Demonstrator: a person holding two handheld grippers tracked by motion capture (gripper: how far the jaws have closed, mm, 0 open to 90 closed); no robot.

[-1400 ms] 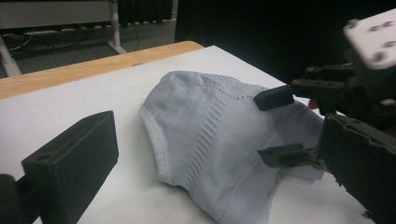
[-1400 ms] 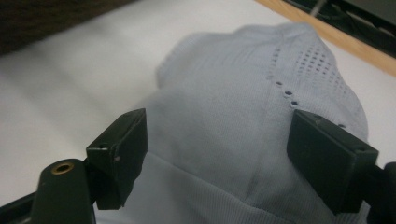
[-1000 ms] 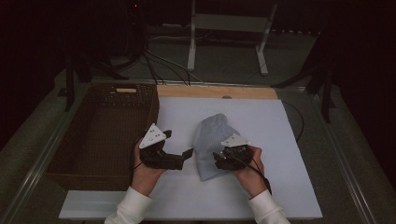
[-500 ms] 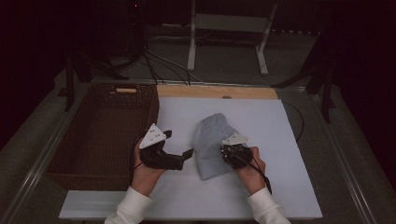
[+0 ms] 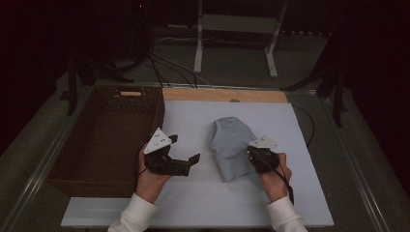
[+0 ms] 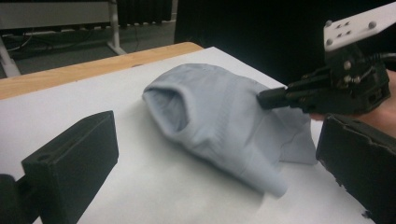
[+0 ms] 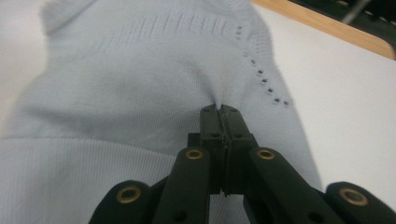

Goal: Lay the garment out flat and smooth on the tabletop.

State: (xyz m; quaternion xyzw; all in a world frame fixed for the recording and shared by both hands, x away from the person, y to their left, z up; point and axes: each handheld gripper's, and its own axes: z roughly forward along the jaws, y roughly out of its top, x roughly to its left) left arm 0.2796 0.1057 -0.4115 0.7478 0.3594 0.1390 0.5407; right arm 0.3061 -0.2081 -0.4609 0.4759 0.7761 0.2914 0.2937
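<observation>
Right gripper view: right gripper (image 7: 221, 108) has just been closing and pinches a thin fold of the grey garment (image 7: 140, 93), mid-surface (image 5: 300, 193). Left gripper (image 5: 186, 154), at 9 o'clock, gapes empty. Risk: the shallow pinch slips when lifted.

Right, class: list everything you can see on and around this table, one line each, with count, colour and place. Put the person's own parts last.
Knitted garment: one, pale blue-grey, crumpled mid-sheet.
Wicker basket: one, dark brown, left of the sheet.
White sheet: one, covering the table.
Wooden board: one, tan, along the far edge.
Metal stand: one, pale grey, on the floor behind.
Left gripper: one, black, jaws open, beside the garment.
Right gripper: one, black, jaws shut on the garment.
Sleeves: two, white, near edge.
</observation>
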